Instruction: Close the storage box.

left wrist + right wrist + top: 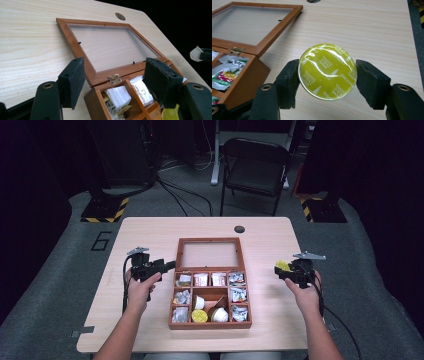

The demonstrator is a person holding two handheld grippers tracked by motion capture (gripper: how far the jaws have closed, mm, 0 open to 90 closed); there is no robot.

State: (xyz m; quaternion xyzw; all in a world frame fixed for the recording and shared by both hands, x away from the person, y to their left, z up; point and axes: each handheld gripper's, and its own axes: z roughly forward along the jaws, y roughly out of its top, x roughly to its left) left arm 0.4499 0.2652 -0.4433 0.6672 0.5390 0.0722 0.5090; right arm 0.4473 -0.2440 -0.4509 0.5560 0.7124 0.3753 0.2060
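Observation:
A wooden box (176, 292) lies in the middle of the table with its glass lid (210, 254) folded flat behind it. Its compartments hold tea bags (201, 279) and capsules (199, 316). My left gripper (170, 265) hovers at the box's back left corner, and its jaws stand open over the hinge (114, 78) with nothing pressed between them. To the right of the box my right gripper (280, 268) is shut on a yellow-green coffee capsule (327, 71) above bare table, with the foil top facing its camera. Far off in the left gripper view is that capsule's white body (195, 53).
A cable hole (239, 229) sits in the table (150, 232) behind the lid. Bare wood lies to the left and right of the box. A black folding chair (254, 167) stands beyond the far edge, with cables on the floor around it.

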